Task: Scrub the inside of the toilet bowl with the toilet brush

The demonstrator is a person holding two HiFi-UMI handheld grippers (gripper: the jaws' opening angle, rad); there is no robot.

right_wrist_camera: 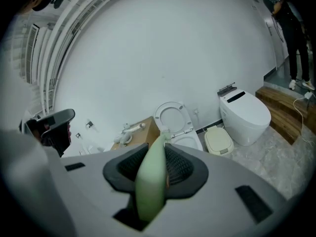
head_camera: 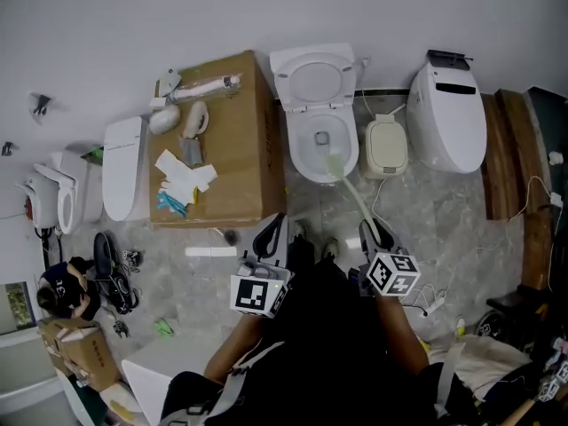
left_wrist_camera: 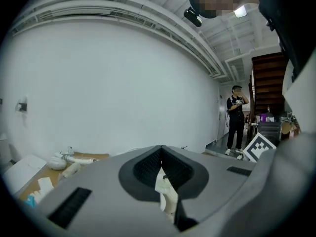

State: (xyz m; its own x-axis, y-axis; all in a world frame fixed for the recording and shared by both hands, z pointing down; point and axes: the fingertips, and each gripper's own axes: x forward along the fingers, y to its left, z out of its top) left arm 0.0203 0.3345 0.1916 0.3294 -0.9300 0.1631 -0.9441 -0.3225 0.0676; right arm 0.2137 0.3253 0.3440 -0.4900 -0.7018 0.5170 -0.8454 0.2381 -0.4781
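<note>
A white toilet (head_camera: 303,156) stands against the wall with its lid (head_camera: 312,80) raised; it also shows in the right gripper view as the toilet (right_wrist_camera: 189,139). My right gripper (head_camera: 374,232) (right_wrist_camera: 154,158) is shut on the pale green handle of the toilet brush (head_camera: 355,199) (right_wrist_camera: 151,180). The brush head (head_camera: 335,163) sits at the bowl's near rim, over the water. My left gripper (head_camera: 272,230) (left_wrist_camera: 160,153) hangs to the left of the toilet, shut and holding nothing, pointed toward the wall.
A cardboard box (head_camera: 232,140) with plumbing parts stands left of the toilet. A small white bin (head_camera: 386,145) and a second toilet (head_camera: 448,114) stand to its right, then wooden steps (head_camera: 508,153). Cables cross the floor. A person (left_wrist_camera: 236,123) stands far off.
</note>
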